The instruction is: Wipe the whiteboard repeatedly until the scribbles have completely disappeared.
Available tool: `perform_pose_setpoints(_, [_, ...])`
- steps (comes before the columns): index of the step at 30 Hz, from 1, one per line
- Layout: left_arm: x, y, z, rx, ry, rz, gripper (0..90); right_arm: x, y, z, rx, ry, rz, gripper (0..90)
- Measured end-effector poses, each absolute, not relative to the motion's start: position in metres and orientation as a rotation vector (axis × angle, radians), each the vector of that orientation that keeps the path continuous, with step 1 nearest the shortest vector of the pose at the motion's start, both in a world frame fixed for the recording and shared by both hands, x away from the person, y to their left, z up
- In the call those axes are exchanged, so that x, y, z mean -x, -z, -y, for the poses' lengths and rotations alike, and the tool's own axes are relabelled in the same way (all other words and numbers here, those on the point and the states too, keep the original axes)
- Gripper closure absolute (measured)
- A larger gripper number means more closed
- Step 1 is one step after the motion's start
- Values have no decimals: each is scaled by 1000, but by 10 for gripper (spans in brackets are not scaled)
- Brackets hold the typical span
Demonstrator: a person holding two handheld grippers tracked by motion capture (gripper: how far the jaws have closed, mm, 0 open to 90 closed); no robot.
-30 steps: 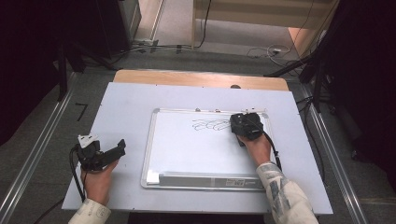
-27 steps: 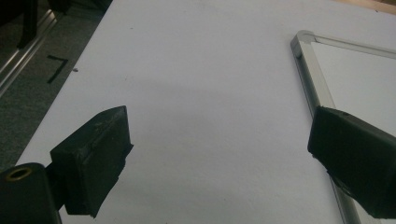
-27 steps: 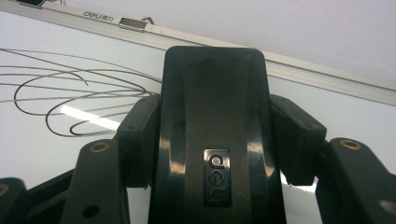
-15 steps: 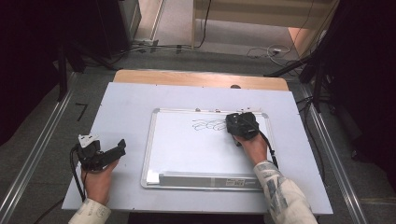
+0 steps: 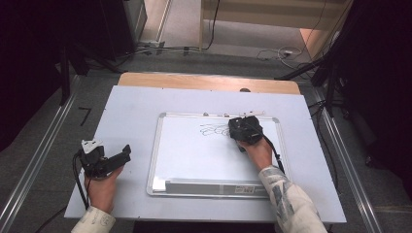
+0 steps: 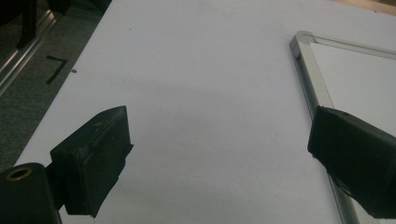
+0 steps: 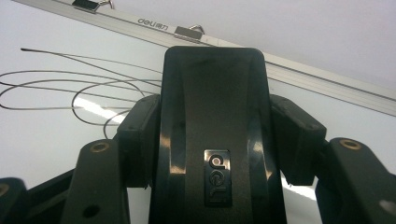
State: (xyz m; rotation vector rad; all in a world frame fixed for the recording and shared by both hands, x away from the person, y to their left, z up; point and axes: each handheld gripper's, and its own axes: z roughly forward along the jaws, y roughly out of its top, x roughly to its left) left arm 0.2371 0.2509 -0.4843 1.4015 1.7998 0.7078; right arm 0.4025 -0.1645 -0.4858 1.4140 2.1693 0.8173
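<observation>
One eraser (image 7: 212,140) in right gripper (image 5: 241,130)

Grey carpet floor (image 5: 46,131); metal rails (image 5: 36,160) flank pale table (image 5: 131,104); cables (image 5: 272,51) beyond; dark surroundings.

My two black fingers (image 6: 93,163) are wide apart over the white table (image 6: 201,93), beside the whiteboard's (image 6: 359,79) silver edge.

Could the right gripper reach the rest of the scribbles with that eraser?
Probably yes: the right gripper holds the black eraser on the whiteboard, with the scribbles right beside it and nothing between.
</observation>
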Motion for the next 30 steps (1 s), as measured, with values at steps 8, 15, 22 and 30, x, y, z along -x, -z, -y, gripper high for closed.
perform_pose_setpoints(8, [-237, 484, -251, -1402, -707, -1799, 63, -403, 486, 154, -1394, -822, -2185, 384])
perform_pose_setpoints(15, [-237, 484, -251, -1402, -708, -1798, 63, -402, 486, 148, -1383, -828, -2193, 385])
perform_pose_setpoints(22, [-237, 484, -251, -1402, -707, -1797, 63, -402, 486, 141, -1375, -832, -2201, 385])
perform_pose_setpoints(30, [-237, 484, -252, -1399, -708, -1797, 63, -402, 487, 134, -1358, -832, -2213, 384])
